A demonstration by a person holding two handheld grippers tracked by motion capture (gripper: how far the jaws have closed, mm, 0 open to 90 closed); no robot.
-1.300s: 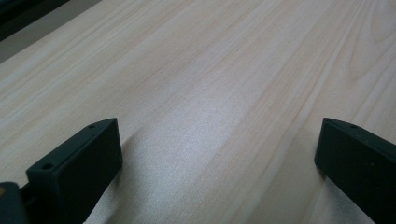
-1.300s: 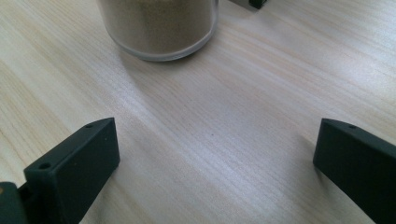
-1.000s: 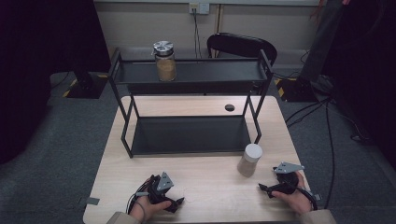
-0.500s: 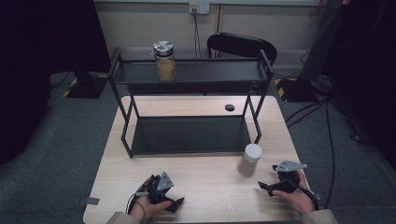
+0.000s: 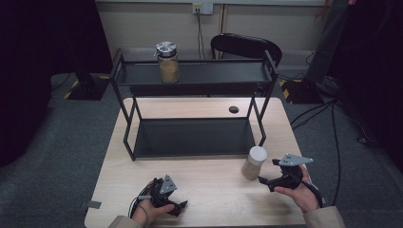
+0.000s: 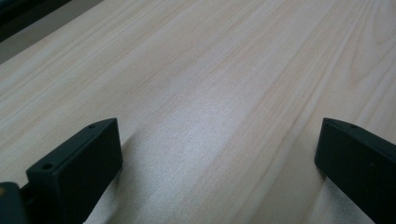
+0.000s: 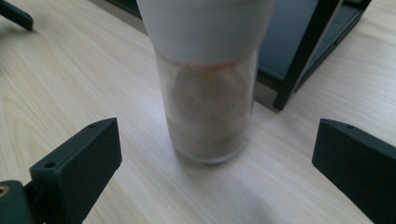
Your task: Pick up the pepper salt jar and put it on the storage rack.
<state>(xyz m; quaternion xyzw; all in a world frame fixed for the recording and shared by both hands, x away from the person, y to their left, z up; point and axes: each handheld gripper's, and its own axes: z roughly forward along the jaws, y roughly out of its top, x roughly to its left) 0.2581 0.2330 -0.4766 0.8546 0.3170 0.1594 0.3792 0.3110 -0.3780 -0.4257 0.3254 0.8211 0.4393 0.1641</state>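
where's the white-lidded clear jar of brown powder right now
The white-lidded clear jar stands on the wooden table, right of centre in the high view, just ahead of the open right gripper, near the black shelf's leg.

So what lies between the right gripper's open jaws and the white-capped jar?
Nothing: bare table separates the right gripper from the jar in its own view.

No text, label, brand, number or sign can be read anywhere. The white-capped jar [image 7: 208,88] on the tabletop [image 5: 214,190] has a plain cap and clear wall with no print. The metal-lidded jar [image 5: 167,61] on the shelf rack [image 5: 195,76] is too small to show any lettering.
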